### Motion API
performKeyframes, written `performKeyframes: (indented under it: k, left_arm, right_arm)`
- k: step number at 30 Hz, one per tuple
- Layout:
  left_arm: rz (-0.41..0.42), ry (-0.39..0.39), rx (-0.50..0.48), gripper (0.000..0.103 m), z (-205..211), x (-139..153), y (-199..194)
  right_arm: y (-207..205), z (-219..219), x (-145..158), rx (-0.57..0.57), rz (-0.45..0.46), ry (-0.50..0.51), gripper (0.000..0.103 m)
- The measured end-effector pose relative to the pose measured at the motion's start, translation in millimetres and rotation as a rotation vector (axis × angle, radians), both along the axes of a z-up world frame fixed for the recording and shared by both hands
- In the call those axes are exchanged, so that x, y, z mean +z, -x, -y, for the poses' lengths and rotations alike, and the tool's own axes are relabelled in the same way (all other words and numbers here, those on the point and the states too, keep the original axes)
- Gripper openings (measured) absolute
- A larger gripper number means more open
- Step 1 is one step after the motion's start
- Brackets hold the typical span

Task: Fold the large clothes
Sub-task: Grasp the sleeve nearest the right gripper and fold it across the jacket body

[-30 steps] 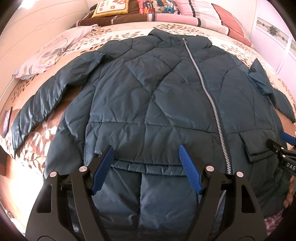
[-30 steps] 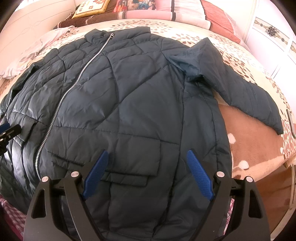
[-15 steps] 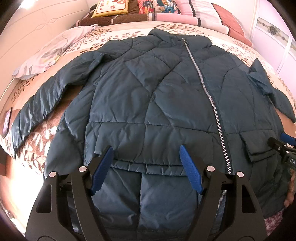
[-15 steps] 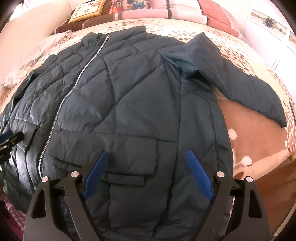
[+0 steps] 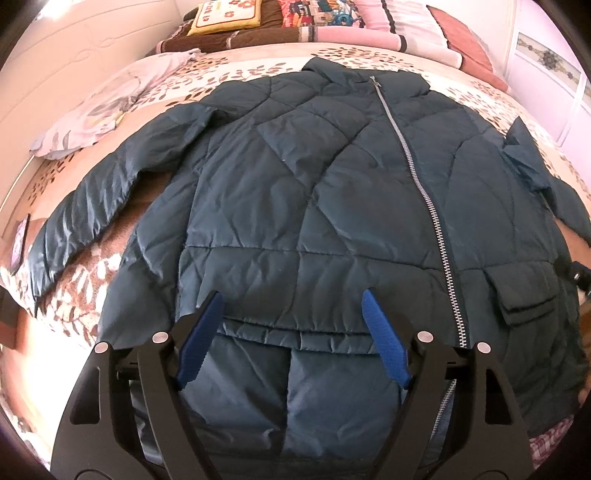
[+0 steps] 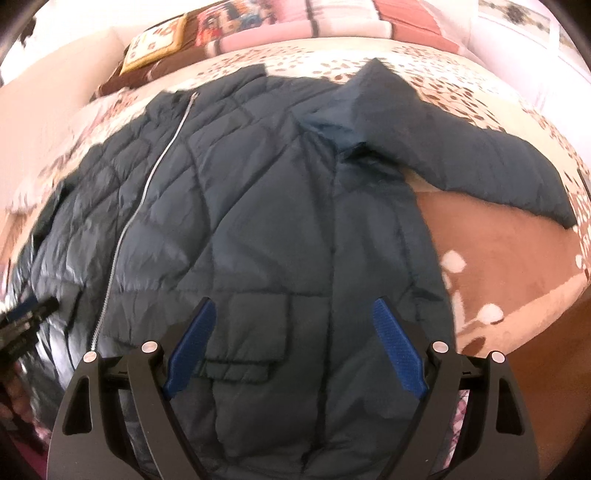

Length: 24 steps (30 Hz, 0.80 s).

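A dark teal quilted jacket (image 5: 314,206) lies flat on the bed, front up, zipped, collar at the far end, sleeves spread to both sides. It also shows in the right wrist view (image 6: 280,221). My left gripper (image 5: 293,306) is open and empty above the hem, left of the silver zipper (image 5: 424,192). My right gripper (image 6: 295,314) is open and empty above the flap pocket (image 6: 255,332) on the jacket's right half. The left gripper's tip (image 6: 29,314) shows at the left edge of the right wrist view.
The bed has a leaf-print cover (image 5: 369,59) and a brown blanket (image 6: 491,258) under the right sleeve (image 6: 480,162). A pale pillow (image 5: 107,107) lies far left, cushions (image 5: 229,14) and folded bedding at the head. Cabinet doors (image 5: 550,62) stand to the right.
The right gripper's view has swung and drawn back a little, with motion blur; more of the right sleeve shows. The left gripper has barely moved. Both stay open.
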<state>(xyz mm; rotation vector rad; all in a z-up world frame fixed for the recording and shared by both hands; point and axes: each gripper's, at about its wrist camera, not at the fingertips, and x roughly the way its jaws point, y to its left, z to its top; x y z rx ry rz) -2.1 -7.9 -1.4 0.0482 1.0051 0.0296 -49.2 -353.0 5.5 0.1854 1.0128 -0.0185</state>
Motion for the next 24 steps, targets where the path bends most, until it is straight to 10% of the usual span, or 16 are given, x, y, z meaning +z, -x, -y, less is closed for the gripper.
performKeyframes:
  k: [24]
  left_arm:
    - [0.023,-0.131,-0.069,0.078,31,25,-31]
  right_arm:
    - [-40,201,5,-0.459,0.022,0.082,0.084]
